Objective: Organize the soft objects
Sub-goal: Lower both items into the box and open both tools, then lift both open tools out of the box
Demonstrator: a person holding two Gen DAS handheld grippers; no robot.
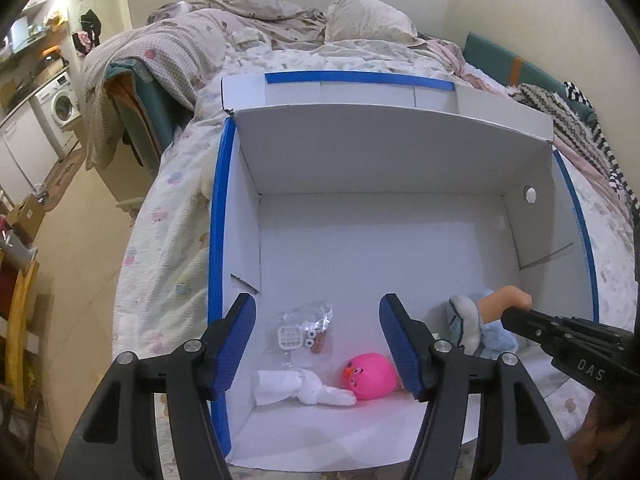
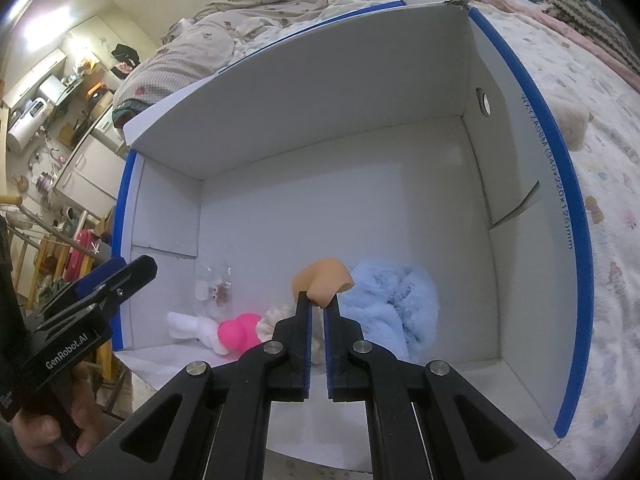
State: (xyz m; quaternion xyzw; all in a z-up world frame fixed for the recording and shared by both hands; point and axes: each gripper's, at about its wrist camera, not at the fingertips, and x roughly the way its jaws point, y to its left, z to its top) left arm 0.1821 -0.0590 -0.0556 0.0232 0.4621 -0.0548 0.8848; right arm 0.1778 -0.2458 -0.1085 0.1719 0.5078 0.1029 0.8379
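We ease the right gripper (image 2: pixel 318 306), clamped on the peach squishy (image 2: pixel 322 278), low into the box (image 2: pixel 460 208) at one o'clock of the pink toy (image 2: pixel 236 334) before releasing (left gripper (image 1: pixel 318 344) apart, empty).

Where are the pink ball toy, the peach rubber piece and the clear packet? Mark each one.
pink ball toy (image 1: pixel 370 376), left wrist view, middle of its round body
peach rubber piece (image 2: pixel 323 278), right wrist view, its bulging upper part
clear packet (image 1: pixel 306 330), left wrist view, centre of the plastic

Matt cardboard box (image 1: pixel 400 152); fluffy blue cloth (image 2: pixel 396 304); pink toy (image 1: pixel 370 376) prob. smooth rubber.
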